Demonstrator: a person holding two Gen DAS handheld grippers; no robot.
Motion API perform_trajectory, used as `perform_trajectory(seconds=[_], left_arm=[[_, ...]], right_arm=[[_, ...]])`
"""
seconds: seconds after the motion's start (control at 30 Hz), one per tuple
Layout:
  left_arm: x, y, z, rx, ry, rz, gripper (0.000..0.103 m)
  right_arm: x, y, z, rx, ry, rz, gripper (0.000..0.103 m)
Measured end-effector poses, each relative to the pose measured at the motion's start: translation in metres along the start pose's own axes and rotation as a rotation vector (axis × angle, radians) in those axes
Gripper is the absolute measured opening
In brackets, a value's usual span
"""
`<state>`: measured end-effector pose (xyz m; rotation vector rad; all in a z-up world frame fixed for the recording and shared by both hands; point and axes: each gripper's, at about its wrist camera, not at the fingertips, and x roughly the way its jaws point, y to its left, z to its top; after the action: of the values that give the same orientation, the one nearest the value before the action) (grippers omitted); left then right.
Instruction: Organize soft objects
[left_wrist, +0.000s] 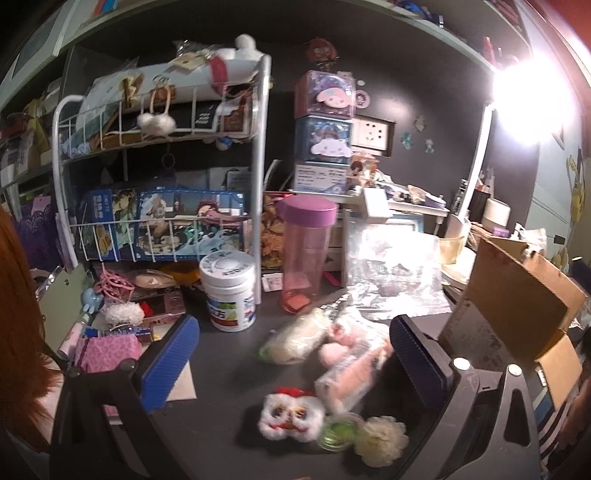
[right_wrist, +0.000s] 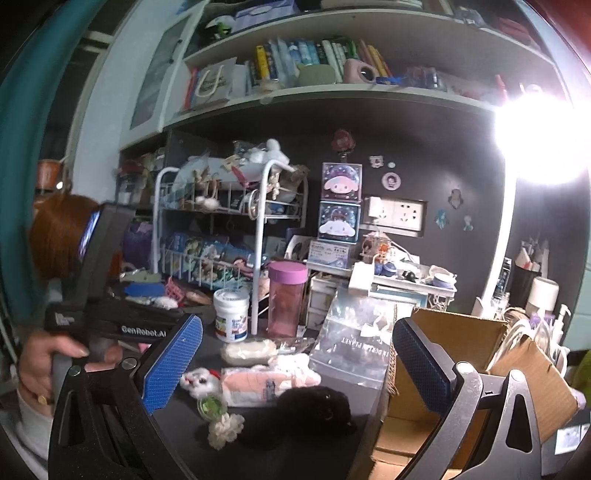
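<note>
Both grippers have their fingers spread wide and hold nothing: the left gripper (left_wrist: 291, 363) hangs over the soft toys on the dark desk, and the right gripper (right_wrist: 297, 363) waits a little nearer, beside the open cardboard box (right_wrist: 461, 354) at the right. The white lion-face plush (left_wrist: 291, 413), the pink plush in its clear wrapper (left_wrist: 354, 373) and the cream pompom (left_wrist: 382, 439) lie touching or close together. So I think a closing grip may catch two at once, or the smooth wrapper may slip out; the black plush (right_wrist: 314, 410) is hard to see against the desk.
</note>
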<state>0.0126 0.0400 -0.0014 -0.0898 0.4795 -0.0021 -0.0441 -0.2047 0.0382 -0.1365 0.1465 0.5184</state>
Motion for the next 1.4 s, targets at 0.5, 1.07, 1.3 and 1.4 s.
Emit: perform_trajectory(seconds=[0.5,1.07,1.3,1.4], left_arm=[[0.046,0.052,-0.006,0.031,0.069,-0.069,0.102],[0.059,0.04,-0.023,0.119,0.042,-0.109,0.102],[0.055,0.049,-0.023,0.076,0.017,-0.161,0.103],[0.056,0.048,-0.024,0.08,0.025,-0.185,0.103]], right_arm=[[0.094,0.027,-0.049,0.199,0.364,0.002,0.053],[0.16,-0.002,-0.098,0.262,0.599,-0.271,0.084],[0.178,-0.015,-0.098,0.274,0.606,-0.279,0.085],[0.179,-0.019,-0.098,0.269,0.593,-0.276,0.081]])
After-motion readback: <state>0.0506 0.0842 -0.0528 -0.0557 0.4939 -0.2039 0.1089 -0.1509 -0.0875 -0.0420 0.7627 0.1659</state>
